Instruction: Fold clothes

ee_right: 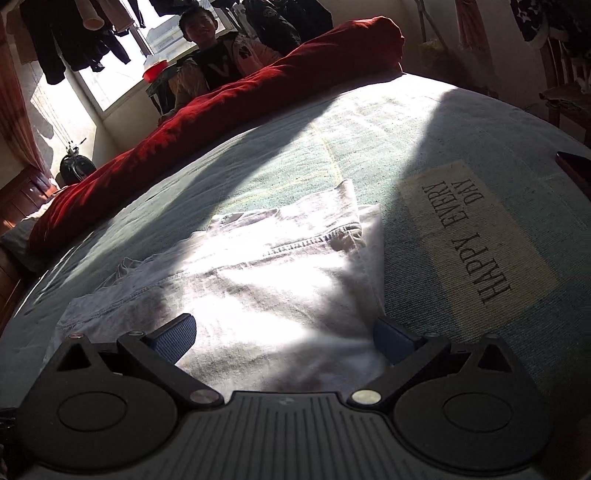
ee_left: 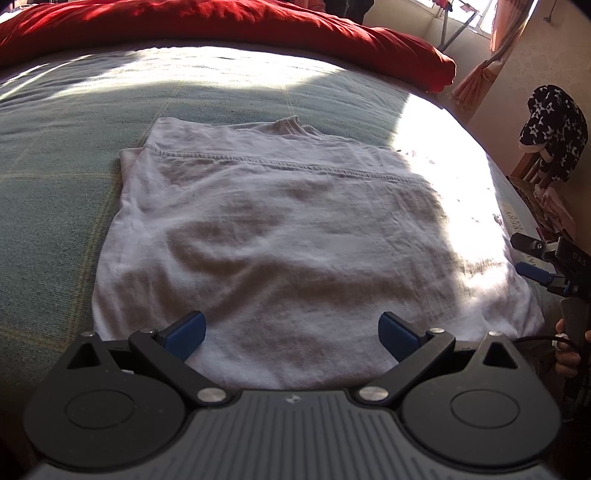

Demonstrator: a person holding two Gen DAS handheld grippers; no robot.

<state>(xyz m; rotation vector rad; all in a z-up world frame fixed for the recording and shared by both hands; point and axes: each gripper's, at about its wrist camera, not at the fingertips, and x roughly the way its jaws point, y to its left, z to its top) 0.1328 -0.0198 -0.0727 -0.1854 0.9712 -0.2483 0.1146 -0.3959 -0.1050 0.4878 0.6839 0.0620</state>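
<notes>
1. Because the shirt already lies on the bed in stacked layers, with a stitched hem running across its top, the main risk I see is a pinch that catches only the top layer; the stack would then peel apart on the lift.
2. A second risk: both claws sit at the near edge of thin, soft cloth, so a low scoop could grab the bedcover as well and drag the whole pile.
3. Glare whitens the shirt's right part, hiding that edge, so a grab there could miss.
4. The left gripper hovers low at the shirt's near edge, pointing across it toward the red quilt; its jaws are spread wide, holding nothing.
5. The right gripper is also low over the shirt, angled along its right edge beside the printed label; its jaws are spread too, and empty. In the left view it shows at the bed's right side, held in a hand.
</notes>
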